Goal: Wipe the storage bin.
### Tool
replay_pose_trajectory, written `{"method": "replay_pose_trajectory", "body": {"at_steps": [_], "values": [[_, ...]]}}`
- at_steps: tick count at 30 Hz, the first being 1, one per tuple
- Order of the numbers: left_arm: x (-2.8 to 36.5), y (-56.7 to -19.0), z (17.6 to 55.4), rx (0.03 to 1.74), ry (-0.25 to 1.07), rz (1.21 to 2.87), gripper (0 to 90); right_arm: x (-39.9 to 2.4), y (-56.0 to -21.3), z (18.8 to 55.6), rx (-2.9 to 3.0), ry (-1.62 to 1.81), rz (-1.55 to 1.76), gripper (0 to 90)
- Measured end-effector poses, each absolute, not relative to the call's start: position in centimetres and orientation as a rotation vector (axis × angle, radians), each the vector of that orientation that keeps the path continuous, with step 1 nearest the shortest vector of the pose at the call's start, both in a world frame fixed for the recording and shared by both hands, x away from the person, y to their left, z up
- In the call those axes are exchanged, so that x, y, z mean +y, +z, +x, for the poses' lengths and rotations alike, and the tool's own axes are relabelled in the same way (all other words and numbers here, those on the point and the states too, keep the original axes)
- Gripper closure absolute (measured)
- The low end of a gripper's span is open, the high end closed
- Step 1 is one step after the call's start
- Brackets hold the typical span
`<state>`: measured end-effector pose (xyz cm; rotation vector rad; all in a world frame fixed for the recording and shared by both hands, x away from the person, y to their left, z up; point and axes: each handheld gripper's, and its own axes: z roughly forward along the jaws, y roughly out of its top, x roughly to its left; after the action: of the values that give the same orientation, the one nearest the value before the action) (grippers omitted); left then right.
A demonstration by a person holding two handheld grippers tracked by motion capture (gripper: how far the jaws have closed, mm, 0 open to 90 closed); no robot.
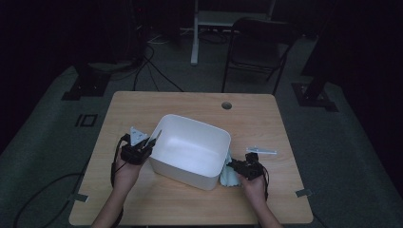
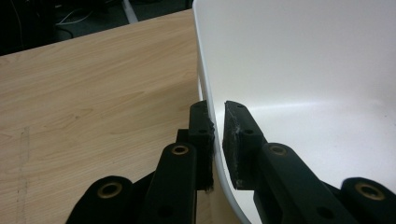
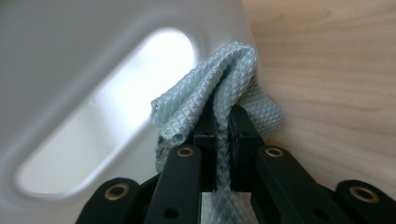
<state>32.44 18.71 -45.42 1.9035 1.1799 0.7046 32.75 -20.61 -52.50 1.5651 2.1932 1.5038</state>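
A white plastic tub (image 1: 190,149) stands in the middle of the wooden table. My left gripper (image 1: 151,141) is shut on the tub's left rim (image 2: 208,102), one jaw outside the wall and one inside. My right gripper (image 1: 234,166) sits at the tub's right side, shut on a pale blue-green waffle cloth (image 3: 219,88) (image 1: 228,176). The cloth is bunched between the jaws and presses against the tub's outer wall, beside its handle cutout (image 3: 107,112).
The wooden table (image 1: 142,107) has a cable hole (image 1: 226,105) at the back. A small grey flat piece (image 1: 261,151) lies right of the tub. A dark folding chair (image 1: 259,47) and a white desk leg (image 1: 195,33) stand beyond the table.
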Motion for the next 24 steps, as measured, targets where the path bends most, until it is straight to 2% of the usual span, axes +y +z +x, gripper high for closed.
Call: {"method": "replay_pose_trajectory", "body": {"at_steps": [6, 15, 24], "values": [[18.6, -45.4, 32.4, 1.207, 0.721, 1.888, 81.5, -20.4, -54.2, 33.5, 2.237, 1.443, 1.629, 84.1], [18.4, -45.5, 32.2, 1.222, 0.731, 1.87, 82.2, -20.5, -51.6, 30.6, 2.252, 1.544, 1.516, 84.0], [18.5, -45.4, 32.3, 1.209, 0.714, 1.886, 81.5, -20.0, -53.1, 31.5, 2.258, 1.451, 1.526, 84.2]]}}
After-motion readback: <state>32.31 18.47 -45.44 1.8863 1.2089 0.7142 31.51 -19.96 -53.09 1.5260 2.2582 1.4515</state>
